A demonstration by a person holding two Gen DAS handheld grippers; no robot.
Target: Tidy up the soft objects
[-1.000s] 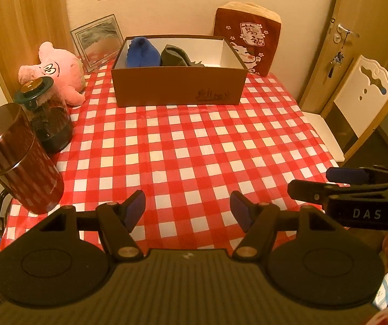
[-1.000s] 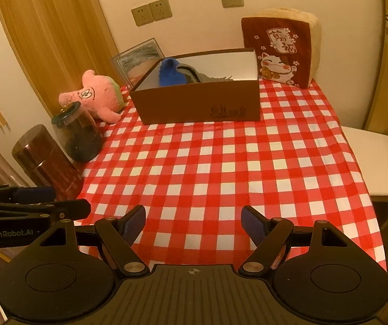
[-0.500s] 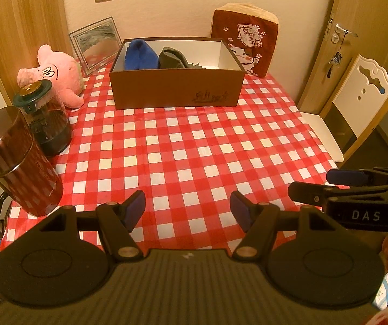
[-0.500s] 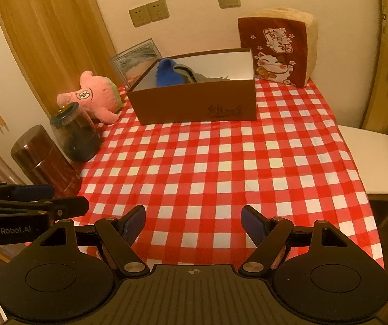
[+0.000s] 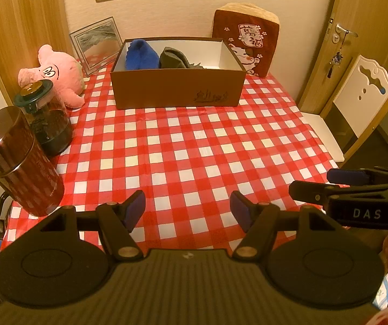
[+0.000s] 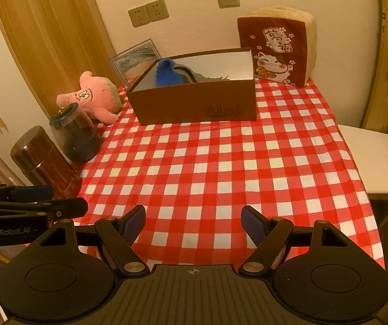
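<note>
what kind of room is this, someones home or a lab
Most likely a lived-in home, a dining corner perhaps. A red checked tablecloth covers the table, a pink plush toy and a lucky-cat cushion sit along the wall, and a wooden door has keys hanging.

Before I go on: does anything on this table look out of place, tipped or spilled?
Nothing is spilled or damaged. The pink plush lies on its side outside the brown box, beside the dark jar, while the blue and grey soft items are already in the box. Both grippers are open and empty.
</note>
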